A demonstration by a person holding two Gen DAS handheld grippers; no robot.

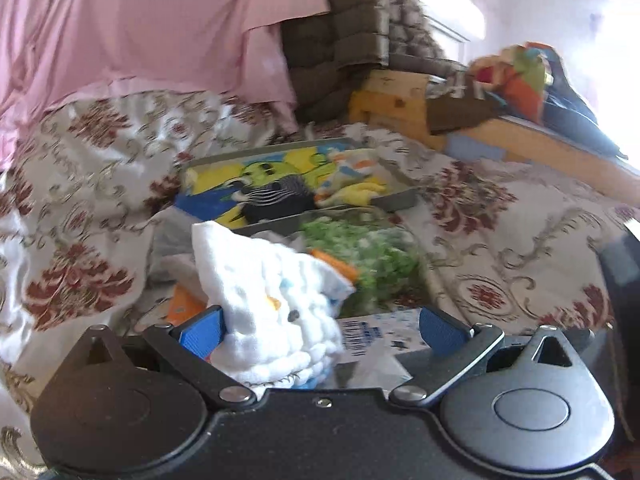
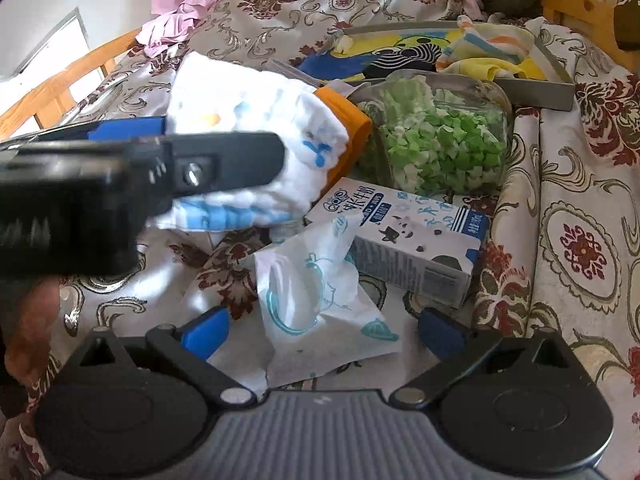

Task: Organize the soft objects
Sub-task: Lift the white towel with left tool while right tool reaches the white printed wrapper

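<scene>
The left gripper [image 1: 320, 326] stands wide, yet a white muslin cloth [image 1: 272, 300] lies bunched against its left blue finger [image 1: 202, 330], lifted off the bed; whether it is truly pinched I cannot tell. The right gripper [image 2: 324, 330] is spread wide and holds nothing, a crumpled tissue packet [image 2: 316, 312] lying between its fingers on the floral bedspread [image 2: 580, 240]. Just beyond sits a milk carton [image 2: 404, 236], then a jar of green bits [image 2: 436, 140] on its side with an orange lid [image 2: 352, 124]. Behind it, a grey tray [image 2: 536, 90] holds folded colourful cloths [image 2: 480, 58].
</scene>
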